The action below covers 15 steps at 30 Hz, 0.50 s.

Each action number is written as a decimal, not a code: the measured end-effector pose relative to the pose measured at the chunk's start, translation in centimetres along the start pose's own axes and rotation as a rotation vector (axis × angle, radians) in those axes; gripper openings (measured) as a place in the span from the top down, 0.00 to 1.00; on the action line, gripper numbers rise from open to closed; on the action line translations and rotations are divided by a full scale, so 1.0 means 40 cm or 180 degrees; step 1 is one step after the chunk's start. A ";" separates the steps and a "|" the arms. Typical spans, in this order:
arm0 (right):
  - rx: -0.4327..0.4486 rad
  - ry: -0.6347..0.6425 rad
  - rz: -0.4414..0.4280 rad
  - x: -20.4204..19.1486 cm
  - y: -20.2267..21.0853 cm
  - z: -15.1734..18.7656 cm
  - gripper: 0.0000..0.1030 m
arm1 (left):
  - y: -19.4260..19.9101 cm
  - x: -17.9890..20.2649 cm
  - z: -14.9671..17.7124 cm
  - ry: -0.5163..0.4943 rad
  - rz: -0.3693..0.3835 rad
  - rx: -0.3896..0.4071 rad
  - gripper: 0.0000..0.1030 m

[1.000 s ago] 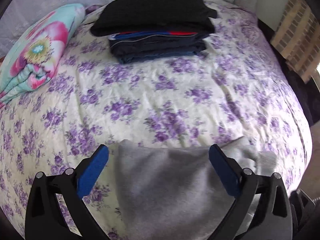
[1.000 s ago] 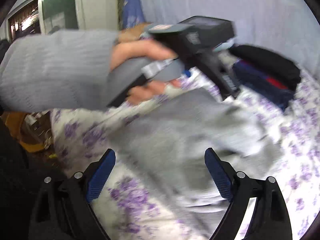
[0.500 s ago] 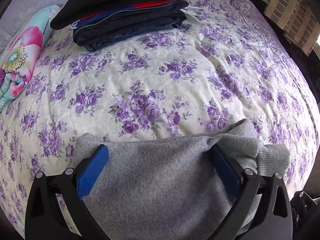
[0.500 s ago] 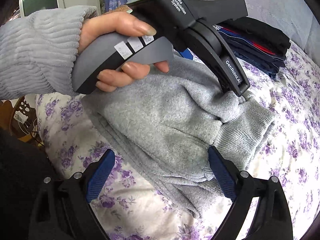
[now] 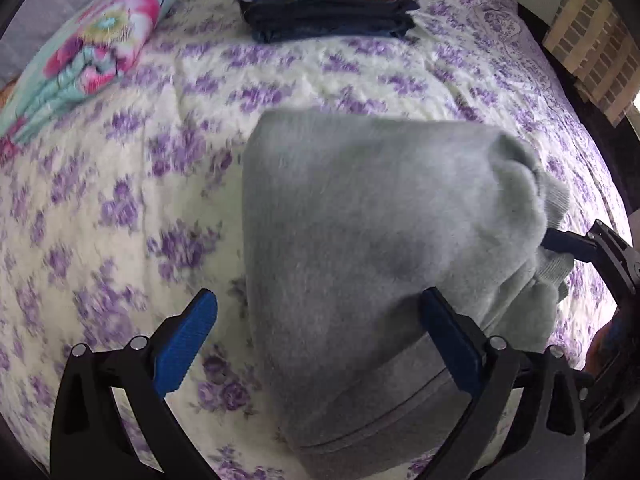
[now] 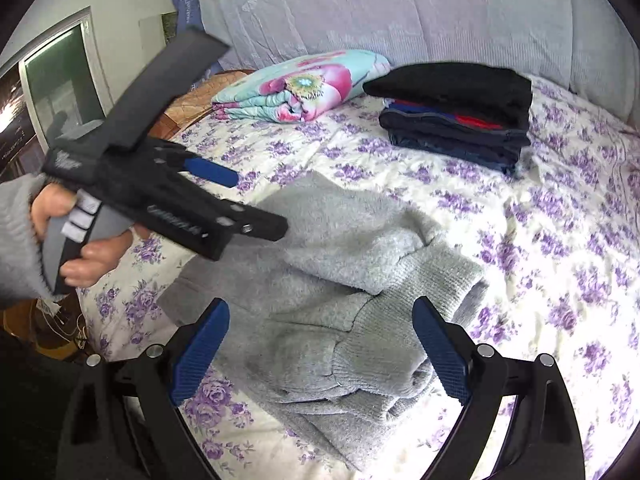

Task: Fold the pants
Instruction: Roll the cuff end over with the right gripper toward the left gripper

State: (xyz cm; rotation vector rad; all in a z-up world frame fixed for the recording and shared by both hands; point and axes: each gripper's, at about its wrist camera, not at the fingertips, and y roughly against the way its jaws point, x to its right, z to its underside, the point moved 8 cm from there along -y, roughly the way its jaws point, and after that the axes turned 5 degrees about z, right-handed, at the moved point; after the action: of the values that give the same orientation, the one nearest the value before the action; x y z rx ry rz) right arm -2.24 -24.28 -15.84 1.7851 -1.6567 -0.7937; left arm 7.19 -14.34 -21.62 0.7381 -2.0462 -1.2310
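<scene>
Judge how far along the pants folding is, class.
Done: the grey sweatpants lie doubled over on the floral bedspread. In hand: nothing; the left claw and right claw are open. Left: neaten the cuffs, perhaps move them to the folded stack.

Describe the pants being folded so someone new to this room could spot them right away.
Start from the bed with its purple-flowered cover. At its near edge lie the grey pants, folded with ribbed cuffs showing. Unlike the dark stack of clothes and the bright floral quilt further back, they are plain grey.

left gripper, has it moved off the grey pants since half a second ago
Yes. The left gripper has drawn back left from the grey pants, toward the window, jaws open.
</scene>
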 end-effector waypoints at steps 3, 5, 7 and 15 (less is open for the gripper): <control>-0.0142 -0.0039 -0.0083 0.008 -0.037 0.035 0.03 | -0.017 -0.040 0.022 0.0606 0.0427 -0.0043 0.04; -0.0156 0.0053 -0.0101 0.004 -0.034 0.041 0.04 | -0.001 -0.052 0.023 0.0743 0.0398 0.0022 0.04; -0.0145 0.0045 -0.0128 0.008 -0.023 0.029 0.05 | 0.038 -0.053 0.019 0.0670 0.0242 0.0164 0.05; 0.0190 -0.0965 0.0385 0.205 0.034 -0.049 0.05 | 0.051 -0.040 0.045 0.0529 -0.0004 0.0265 0.05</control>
State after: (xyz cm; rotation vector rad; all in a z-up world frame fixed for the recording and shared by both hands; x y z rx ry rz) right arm -1.20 -32.54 -13.88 1.6471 -1.9808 -1.0078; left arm 6.61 -11.35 -20.80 0.8516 -1.9698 -1.0535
